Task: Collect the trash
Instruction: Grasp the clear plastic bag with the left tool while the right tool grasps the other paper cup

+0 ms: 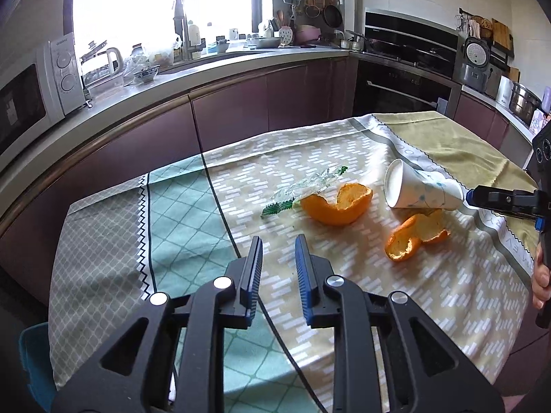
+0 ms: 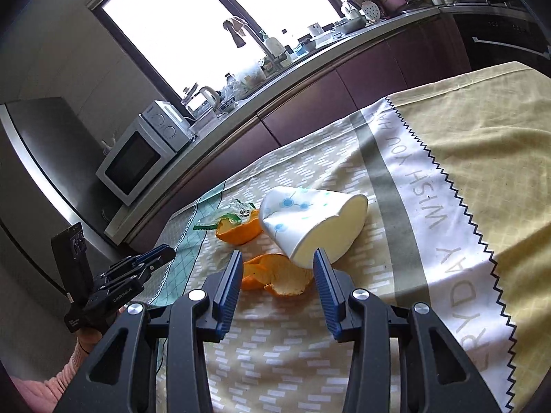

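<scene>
A white paper cup (image 1: 420, 189) with blue dots lies on its side on the patterned tablecloth (image 1: 344, 309). Left of it sit a curled orange peel (image 1: 339, 204) and a clear wrapper (image 1: 303, 187) with green ends. A second orange peel (image 1: 413, 235) lies in front of the cup. My left gripper (image 1: 279, 244) hovers short of the trash, open by a narrow gap, nothing between its fingers. My right gripper (image 2: 277, 258) is open wider, just short of the cup (image 2: 310, 227) and above the near peel (image 2: 275, 275), touching neither. The far peel (image 2: 241, 229) and wrapper (image 2: 237, 210) lie beyond.
The table's far edge faces a counter with a microwave (image 1: 31, 96), a kettle (image 1: 110, 62) and a sink tap (image 1: 180, 24); an oven (image 1: 406, 82) stands at the back right. A blue bin (image 1: 34, 361) shows below the table's left corner. A hand (image 1: 542, 275) holds the right gripper.
</scene>
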Action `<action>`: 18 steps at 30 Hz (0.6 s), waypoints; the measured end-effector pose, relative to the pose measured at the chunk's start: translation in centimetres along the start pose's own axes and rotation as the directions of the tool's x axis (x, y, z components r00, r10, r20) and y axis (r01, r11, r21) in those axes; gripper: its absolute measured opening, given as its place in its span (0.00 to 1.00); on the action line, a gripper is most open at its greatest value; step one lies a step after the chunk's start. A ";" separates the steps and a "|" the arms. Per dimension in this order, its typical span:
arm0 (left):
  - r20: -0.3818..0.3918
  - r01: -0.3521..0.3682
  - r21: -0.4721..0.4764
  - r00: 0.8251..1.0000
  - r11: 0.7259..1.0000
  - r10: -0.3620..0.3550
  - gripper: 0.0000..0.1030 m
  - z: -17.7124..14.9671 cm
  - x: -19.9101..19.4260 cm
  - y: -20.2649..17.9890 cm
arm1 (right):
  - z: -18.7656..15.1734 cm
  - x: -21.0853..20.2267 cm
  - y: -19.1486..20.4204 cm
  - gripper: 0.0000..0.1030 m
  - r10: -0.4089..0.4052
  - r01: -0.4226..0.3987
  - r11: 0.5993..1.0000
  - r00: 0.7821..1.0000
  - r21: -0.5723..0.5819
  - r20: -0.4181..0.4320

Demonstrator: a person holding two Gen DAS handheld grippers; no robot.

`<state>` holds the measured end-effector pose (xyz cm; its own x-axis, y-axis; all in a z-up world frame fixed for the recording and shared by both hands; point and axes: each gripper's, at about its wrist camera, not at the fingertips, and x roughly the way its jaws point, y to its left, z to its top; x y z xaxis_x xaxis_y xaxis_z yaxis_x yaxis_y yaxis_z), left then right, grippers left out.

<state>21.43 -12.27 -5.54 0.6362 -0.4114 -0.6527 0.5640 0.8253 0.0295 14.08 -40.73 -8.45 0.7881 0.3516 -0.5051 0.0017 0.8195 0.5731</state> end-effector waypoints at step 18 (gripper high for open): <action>-0.017 0.016 0.082 1.000 0.997 -0.014 0.27 2.7 4.8 -1.1 | 1.0 1.8 -1.4 0.39 0.046 -0.045 0.997 0.999 0.055 -0.017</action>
<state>25.28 -16.26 -6.63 0.6190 -0.4167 -0.6658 0.6151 0.7843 0.0809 16.11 -41.67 -9.52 0.7767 0.3968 -0.4891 -0.0002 0.7767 0.6299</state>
